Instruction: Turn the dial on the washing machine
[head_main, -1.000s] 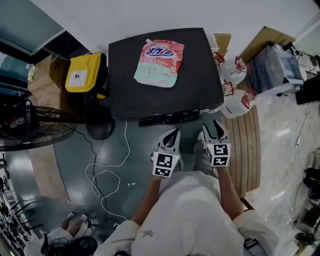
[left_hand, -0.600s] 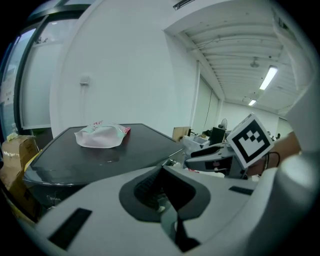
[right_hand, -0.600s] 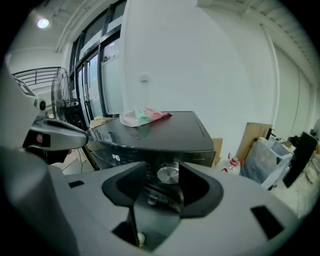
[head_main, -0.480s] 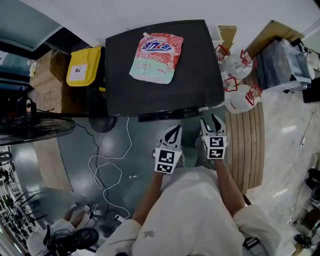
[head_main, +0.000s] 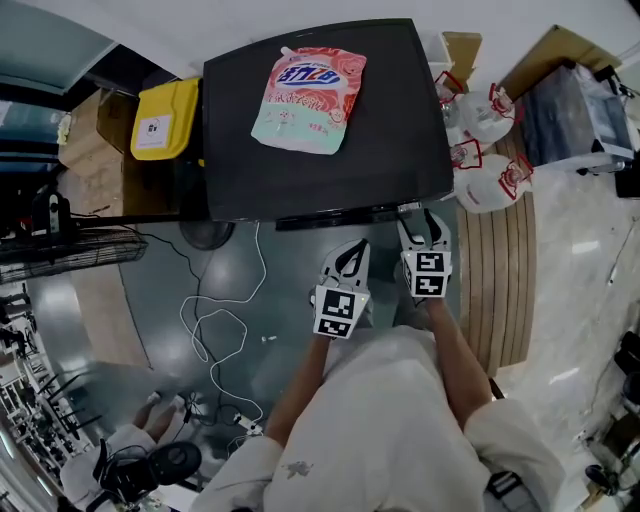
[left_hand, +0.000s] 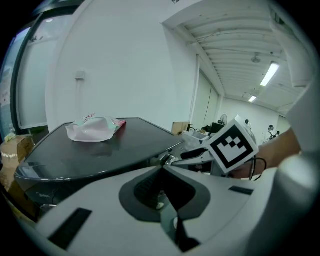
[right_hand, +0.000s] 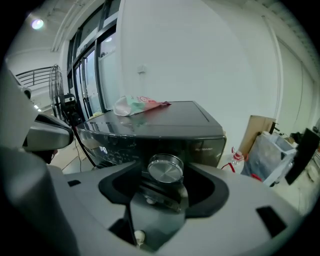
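The dark washing machine (head_main: 330, 140) stands ahead of me with a pink detergent pouch (head_main: 305, 97) lying on its lid. Its silver dial (right_hand: 166, 168) shows on the front panel in the right gripper view, sitting between the jaws of my right gripper (right_hand: 165, 176). Those jaws have just been opening, and dark gaps show on both sides of the dial, so the pads do not press on it. In the head view the right gripper (head_main: 425, 220) reaches the machine's front edge. My left gripper (head_main: 352, 252) hangs lower left of it, tips together, shut (left_hand: 162, 169) on nothing.
A yellow box (head_main: 165, 120) and a cardboard box (head_main: 90, 150) stand left of the machine, with a fan (head_main: 60, 250) nearer. A white cable (head_main: 215, 320) loops on the floor. White bags (head_main: 490, 150) and wooden slats (head_main: 495, 270) lie to the right. Another person's hand (head_main: 130, 440) is at bottom left.
Both grippers have come closer to the machine's front. The right gripper's tips now reach the front panel edge. The left stays shut.
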